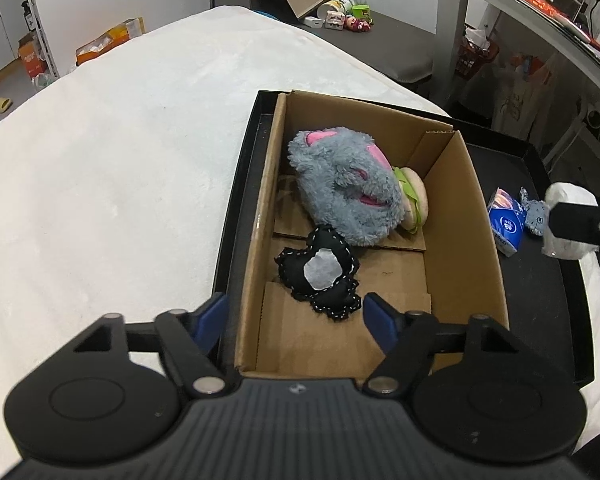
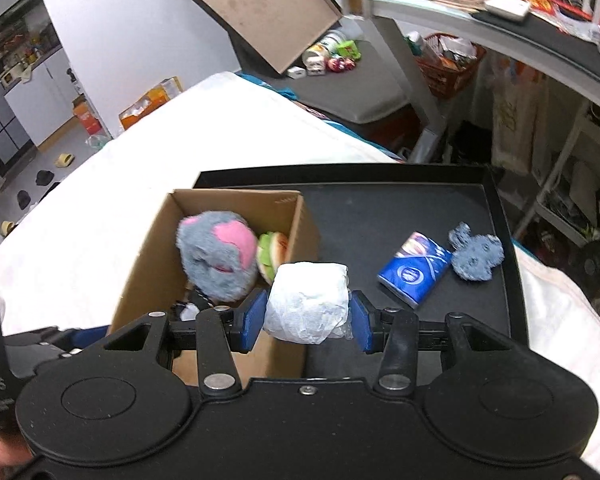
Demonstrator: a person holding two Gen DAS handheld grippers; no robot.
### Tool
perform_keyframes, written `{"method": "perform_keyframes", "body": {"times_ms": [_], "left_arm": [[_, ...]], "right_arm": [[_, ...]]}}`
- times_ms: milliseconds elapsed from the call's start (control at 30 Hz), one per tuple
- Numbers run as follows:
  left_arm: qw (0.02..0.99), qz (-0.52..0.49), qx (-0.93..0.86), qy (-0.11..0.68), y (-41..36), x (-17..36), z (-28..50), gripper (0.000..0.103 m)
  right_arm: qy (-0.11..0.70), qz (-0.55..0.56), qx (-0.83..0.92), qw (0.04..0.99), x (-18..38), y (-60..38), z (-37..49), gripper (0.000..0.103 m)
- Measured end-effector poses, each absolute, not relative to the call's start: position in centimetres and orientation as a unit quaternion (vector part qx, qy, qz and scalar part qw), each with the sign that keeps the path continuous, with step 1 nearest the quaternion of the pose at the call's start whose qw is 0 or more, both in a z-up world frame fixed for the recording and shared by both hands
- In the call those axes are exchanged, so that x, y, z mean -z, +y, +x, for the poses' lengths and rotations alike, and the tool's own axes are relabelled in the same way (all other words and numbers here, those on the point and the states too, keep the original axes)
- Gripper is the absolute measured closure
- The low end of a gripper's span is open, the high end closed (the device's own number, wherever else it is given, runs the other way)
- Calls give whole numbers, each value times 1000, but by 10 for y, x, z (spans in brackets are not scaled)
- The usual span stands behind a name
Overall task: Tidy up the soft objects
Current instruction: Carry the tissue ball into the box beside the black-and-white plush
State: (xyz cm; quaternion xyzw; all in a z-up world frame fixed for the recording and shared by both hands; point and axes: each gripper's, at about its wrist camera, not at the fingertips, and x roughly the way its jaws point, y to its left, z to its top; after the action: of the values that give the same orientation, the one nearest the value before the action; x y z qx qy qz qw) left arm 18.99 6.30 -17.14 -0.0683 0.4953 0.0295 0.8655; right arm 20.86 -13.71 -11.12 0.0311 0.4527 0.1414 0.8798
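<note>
A cardboard box (image 1: 472, 200) stands in a black tray (image 1: 540, 300) on a white bed. Inside it lie a fluffy grey and pink plush (image 1: 340, 188), a burger plush (image 1: 414, 196) and a black felt piece with a white patch (image 1: 320, 272). My left gripper (image 1: 296, 304) hovers open over the box's near end, above the felt piece and not touching it. My right gripper (image 2: 306, 312) is shut on a white, soft paper-wrapped bundle (image 2: 308, 300), held over the box's right wall. On the tray lie a blue tissue pack (image 2: 414, 272) and a small grey plush (image 2: 476, 256).
The white bed cover (image 1: 120, 160) spreads to the left of the tray. A desk (image 2: 480, 20) with clutter stands at the right, an orange basket (image 2: 448, 68) under it. A tilted box lid (image 2: 260, 8) and small toys lie on a dark mat behind.
</note>
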Motion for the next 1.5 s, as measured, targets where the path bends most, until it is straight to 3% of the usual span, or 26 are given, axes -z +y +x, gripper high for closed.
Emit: {"method": "perform_keyframes", "body": {"times_ms": [233, 633, 867, 933, 1267, 1500], "left_arm": [[867, -80, -33, 490, 71, 172, 187, 57], [863, -107, -40, 492, 89, 180, 187, 81], [862, -132, -32, 488, 98, 181, 186, 84], [860, -140, -37, 489, 101, 181, 186, 89], [857, -152, -34, 491, 106, 183, 187, 89], [857, -147, -29, 492, 106, 181, 187, 88]], "right_arm": [[452, 22, -154, 878, 109, -113, 207, 58], [459, 2, -167, 873, 115, -73, 211, 58], [471, -7, -169, 866, 126, -55, 214, 58], [475, -9, -169, 863, 130, -51, 215, 58], [489, -18, -160, 857, 146, -44, 220, 58], [485, -20, -148, 861, 147, -46, 223, 49]]}}
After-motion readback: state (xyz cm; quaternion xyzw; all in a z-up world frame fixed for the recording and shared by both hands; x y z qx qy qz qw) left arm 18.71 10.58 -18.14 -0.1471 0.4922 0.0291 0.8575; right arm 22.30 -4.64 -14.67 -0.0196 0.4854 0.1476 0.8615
